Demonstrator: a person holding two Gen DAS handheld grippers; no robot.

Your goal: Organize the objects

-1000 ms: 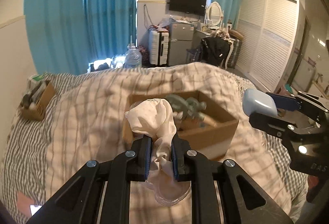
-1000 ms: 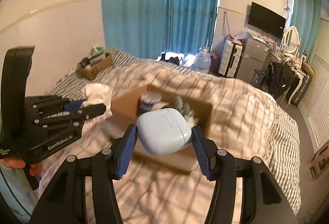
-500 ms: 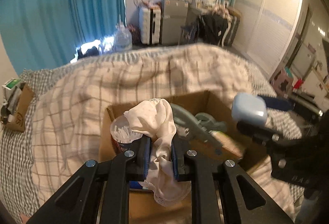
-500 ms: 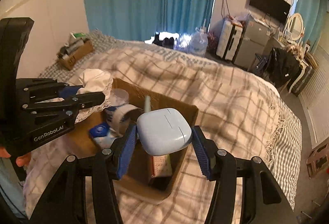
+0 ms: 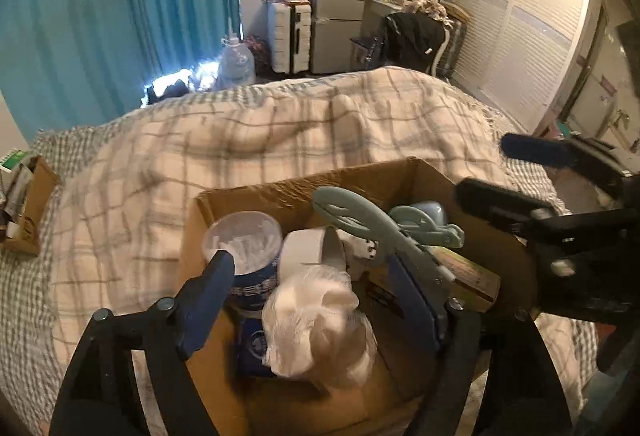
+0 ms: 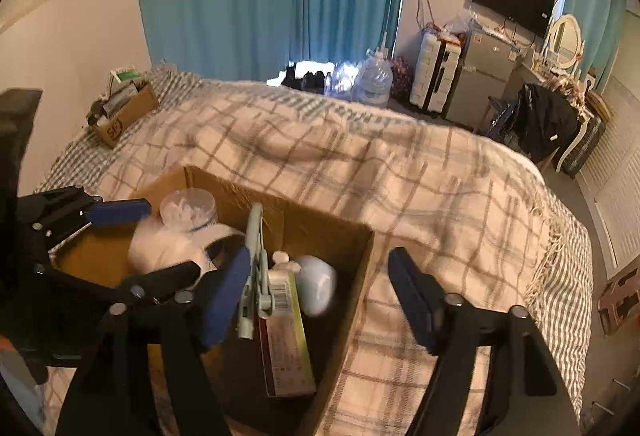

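An open cardboard box (image 5: 288,188) sits on the plaid bed cover; it also shows in the right wrist view (image 6: 320,232). My left gripper (image 5: 312,292) is open above it, and the white cloth (image 5: 316,328) lies loose in the box between its fingers. My right gripper (image 6: 320,288) is open over the box's right rim. The pale blue case (image 6: 318,286) lies inside, blurred; it also shows in the left wrist view (image 5: 430,212). The box also holds a cotton swab tub (image 5: 242,240), a tape roll (image 5: 308,248), a green clip tool (image 5: 384,228) and a carton (image 6: 284,340).
A small cardboard box (image 6: 124,112) of items stands at the bed's far left corner. Beyond the bed are blue curtains, a water jug (image 6: 374,80), a suitcase (image 5: 290,36) and a small fridge. Plaid cover (image 6: 420,172) spreads all around the box.
Both grippers opened over the box. The white cloth dropped from the left one and the pale blue case dropped from the right one into the box.
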